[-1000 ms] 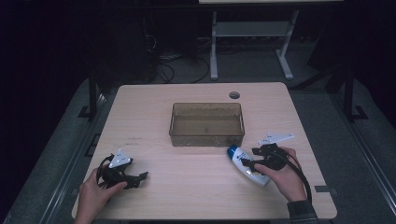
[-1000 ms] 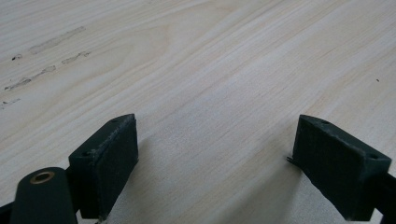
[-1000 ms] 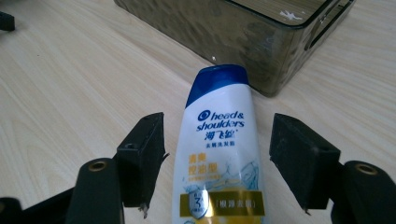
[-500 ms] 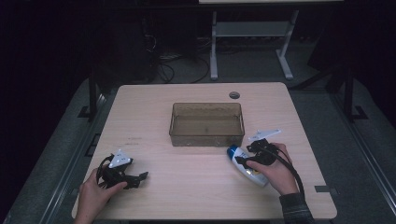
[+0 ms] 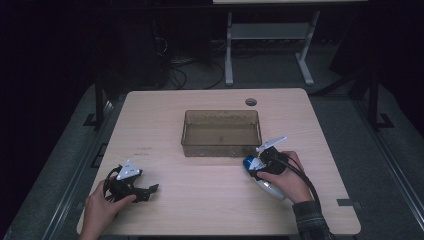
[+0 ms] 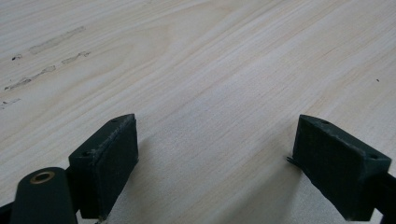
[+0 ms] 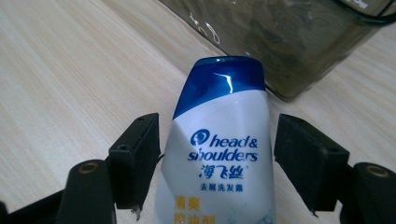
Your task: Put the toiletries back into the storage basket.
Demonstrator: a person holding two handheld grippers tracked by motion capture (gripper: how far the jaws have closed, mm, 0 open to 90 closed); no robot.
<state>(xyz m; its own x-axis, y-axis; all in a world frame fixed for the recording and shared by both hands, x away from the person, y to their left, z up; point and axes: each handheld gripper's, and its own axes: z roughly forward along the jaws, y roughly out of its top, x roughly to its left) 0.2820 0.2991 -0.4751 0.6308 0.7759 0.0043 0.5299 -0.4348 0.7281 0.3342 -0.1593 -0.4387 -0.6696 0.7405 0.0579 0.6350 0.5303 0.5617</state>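
A white shampoo bottle [image 7: 219, 154] with a blue cap [image 7: 222, 81] lies flat on the wooden table [image 5: 200, 210], just in front of a clear dark bin [image 5: 221, 132]. My right gripper [image 7: 217, 163] is open and straddles the bottle's upper body, one jaw on each side, the left one nearly touching. In the high view the right gripper [image 5: 257, 169] sits over the bottle [image 5: 272, 191] at the table's right front. My left gripper [image 6: 215, 158] stands wide open over bare wood, low at the left front [image 5: 149, 192].
The bin [image 7: 299, 37] looks empty and stands close behind the bottle's cap. A round cable hole [image 5: 251, 102] lies near the table's far edge. Faint scuff marks [image 6: 46, 70] show on the wood ahead of the left gripper.
My right gripper has slid left along the lying bottle toward its cap and the bin. The bottle and my left gripper have stayed put.
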